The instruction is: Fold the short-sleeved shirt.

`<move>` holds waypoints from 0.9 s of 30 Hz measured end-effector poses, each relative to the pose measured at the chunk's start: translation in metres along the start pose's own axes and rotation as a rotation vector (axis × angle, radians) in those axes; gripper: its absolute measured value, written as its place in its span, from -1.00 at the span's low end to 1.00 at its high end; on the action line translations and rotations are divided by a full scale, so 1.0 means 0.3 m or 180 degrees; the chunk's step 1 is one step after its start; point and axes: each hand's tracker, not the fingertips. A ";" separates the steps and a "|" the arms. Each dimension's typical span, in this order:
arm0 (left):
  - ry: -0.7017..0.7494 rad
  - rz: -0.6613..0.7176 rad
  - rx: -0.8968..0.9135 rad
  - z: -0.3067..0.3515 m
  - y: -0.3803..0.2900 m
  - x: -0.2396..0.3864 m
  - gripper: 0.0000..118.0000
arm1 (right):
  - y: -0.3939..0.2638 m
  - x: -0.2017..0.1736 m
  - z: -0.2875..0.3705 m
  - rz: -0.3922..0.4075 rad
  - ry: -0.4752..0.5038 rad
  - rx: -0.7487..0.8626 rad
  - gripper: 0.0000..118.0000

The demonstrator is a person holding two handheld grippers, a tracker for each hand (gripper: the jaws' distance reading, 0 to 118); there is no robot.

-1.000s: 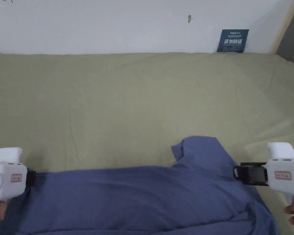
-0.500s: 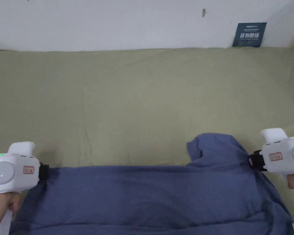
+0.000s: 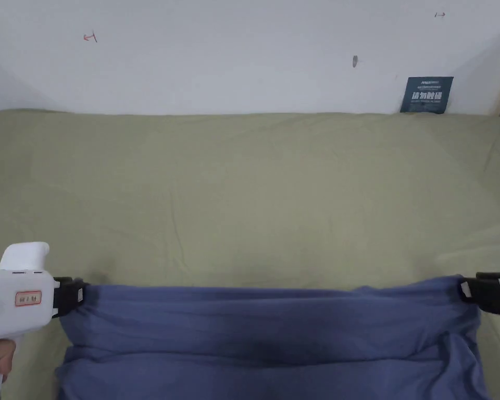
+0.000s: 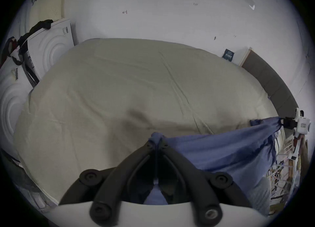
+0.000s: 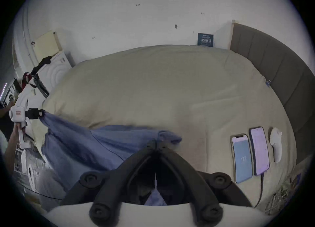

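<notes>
Gripping opposite ends of the blue shirt (image 3: pixel 275 333), the left gripper (image 3: pixel 79 297) and right gripper (image 3: pixel 465 290) point inward, level, each with jaws clamped on bunched fabric. The shirt spans taut between them above the near edge of the bed (image 3: pixel 244 198). Its lower part is cut off by the head view's bottom edge.
</notes>
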 end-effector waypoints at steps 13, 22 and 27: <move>-0.0174 -0.0194 0.0311 0.251 -0.408 -0.063 -0.98 | -0.446 -0.038 0.294 -0.0059 0.0117 0.0217 -0.98; -0.0207 -0.0124 0.0135 0.194 -0.556 -0.102 -0.74 | -0.583 -0.039 0.206 -0.0086 0.0127 -0.0086 -0.95; -0.0124 -0.0135 0.0075 0.206 -0.539 -0.090 0.99 | -0.556 -0.064 0.226 -0.0178 0.0013 0.0024 1.00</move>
